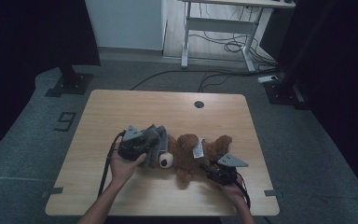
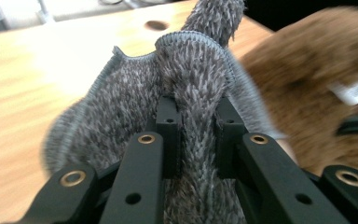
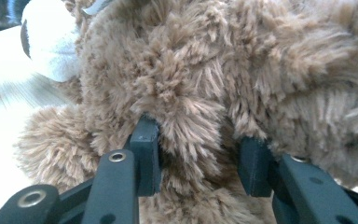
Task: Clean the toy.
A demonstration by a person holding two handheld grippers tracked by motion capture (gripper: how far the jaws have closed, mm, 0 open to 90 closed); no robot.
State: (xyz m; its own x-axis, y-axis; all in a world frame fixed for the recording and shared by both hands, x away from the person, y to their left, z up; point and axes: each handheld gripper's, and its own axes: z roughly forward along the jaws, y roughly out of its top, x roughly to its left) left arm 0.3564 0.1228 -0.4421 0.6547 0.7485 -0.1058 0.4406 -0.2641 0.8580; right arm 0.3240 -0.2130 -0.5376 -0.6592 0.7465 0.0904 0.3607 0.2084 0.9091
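The left gripper (image 2: 198, 135) was clenched on a fold of the grey knitted cloth (image 2: 135, 102), which bunched up between its jaws right beside the teddy bear's head. The right gripper (image 3: 198, 161) was clamped into the brown fur of the teddy bear (image 1: 200, 156). The bear lay on its side near the middle of the wooden table (image 1: 121, 112), its white muzzle (image 1: 166, 161) toward the cloth.

A large dark figure "9" (image 1: 65, 121) was marked on the grey floor (image 1: 23, 154) left of the surface. The white tag (image 1: 198, 148) on the brown teddy bear (image 1: 200, 156) carried print too small to read.
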